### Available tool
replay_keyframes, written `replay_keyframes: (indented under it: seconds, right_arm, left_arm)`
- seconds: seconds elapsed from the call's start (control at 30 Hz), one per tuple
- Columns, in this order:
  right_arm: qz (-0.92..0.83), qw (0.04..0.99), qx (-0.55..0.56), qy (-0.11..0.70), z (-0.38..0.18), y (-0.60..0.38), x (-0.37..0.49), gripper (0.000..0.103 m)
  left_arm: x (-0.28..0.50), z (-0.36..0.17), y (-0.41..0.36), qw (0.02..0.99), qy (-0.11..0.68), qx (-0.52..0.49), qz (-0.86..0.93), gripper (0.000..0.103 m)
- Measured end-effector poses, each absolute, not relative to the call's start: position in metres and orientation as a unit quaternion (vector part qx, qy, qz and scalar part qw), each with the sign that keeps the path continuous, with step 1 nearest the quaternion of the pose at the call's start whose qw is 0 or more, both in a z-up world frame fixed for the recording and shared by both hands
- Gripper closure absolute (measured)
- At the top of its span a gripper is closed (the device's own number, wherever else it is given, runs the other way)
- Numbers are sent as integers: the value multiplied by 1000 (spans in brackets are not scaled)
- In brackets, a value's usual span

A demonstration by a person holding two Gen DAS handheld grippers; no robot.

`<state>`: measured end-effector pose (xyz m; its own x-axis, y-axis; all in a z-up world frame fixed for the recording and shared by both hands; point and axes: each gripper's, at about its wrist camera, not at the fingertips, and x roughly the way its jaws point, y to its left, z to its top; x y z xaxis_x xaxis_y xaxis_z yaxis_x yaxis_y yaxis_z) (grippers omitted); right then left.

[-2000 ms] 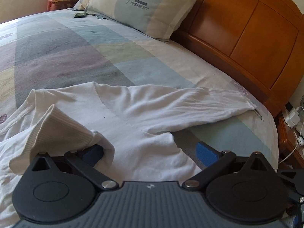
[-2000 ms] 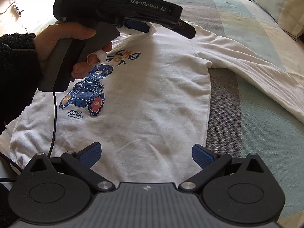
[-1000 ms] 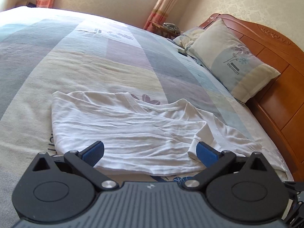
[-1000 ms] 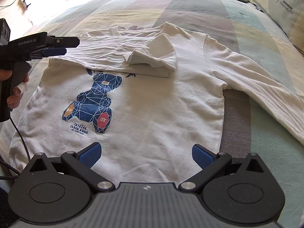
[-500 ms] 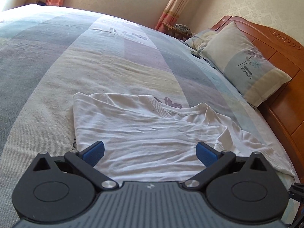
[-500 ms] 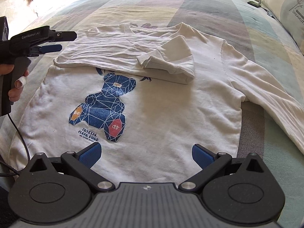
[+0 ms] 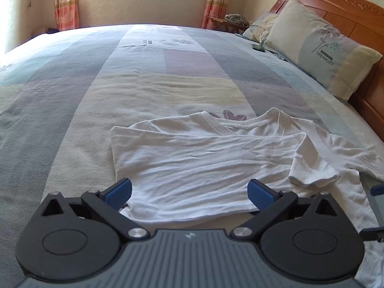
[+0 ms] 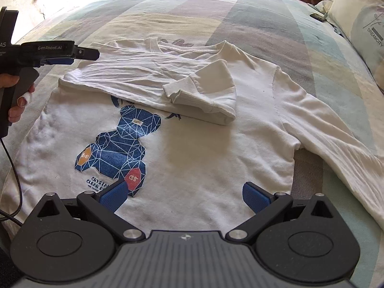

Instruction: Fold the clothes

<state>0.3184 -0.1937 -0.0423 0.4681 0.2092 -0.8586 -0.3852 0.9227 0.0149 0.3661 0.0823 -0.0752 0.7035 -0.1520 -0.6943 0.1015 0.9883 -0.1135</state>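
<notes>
- Left wrist view: the left gripper (image 7: 189, 190) hangs with its jaws spread wide and nothing between them; its blue pads (image 7: 118, 190) sit just over the near edge of the folded sleeve (image 7: 204, 165).
- Right wrist view: the right gripper (image 8: 183, 194) is likewise spread wide and empty, low over the lower chest of the white sweatshirt (image 8: 192, 148); its left pad overlaps the foot of the blue bear print (image 8: 120, 148).
- Seen from the right wrist, the left gripper is at the far left beside the shirt's shoulder, held in a person's hand (image 8: 14, 96) with a bandaged finger.
- That sweatshirt lies flat, print side up, on the striped bedspread (image 8: 252, 14), collar pointing away from both grippers.
- One sleeve is folded across the chest, its ribbed cuff (image 8: 182, 93) resting near the middle, just above the bear's head.
- Its other sleeve (image 8: 336, 144) stretches out flat to the right, well apart from the right gripper.
- Farther off, a pillow (image 7: 319, 48) leans against the wooden headboard (image 7: 360, 14).
</notes>
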Motion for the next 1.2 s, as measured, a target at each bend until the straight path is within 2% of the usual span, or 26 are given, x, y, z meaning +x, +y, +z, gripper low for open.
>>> replay_keyframes:
  seconds: [0.2, 0.6, 1.2]
  right_arm:
    - [168, 878, -127, 430, -35, -169, 383, 0]
    - [124, 848, -200, 475, -76, -143, 444, 0]
    - [-14, 883, -123, 452, -37, -261, 440, 0]
  left_arm:
    - [337, -76, 72, 919, 391, 16, -53, 1]
    - [329, -65, 66, 920, 386, 13, -61, 1]
    - [335, -65, 30, 912, 396, 30, -104, 1]
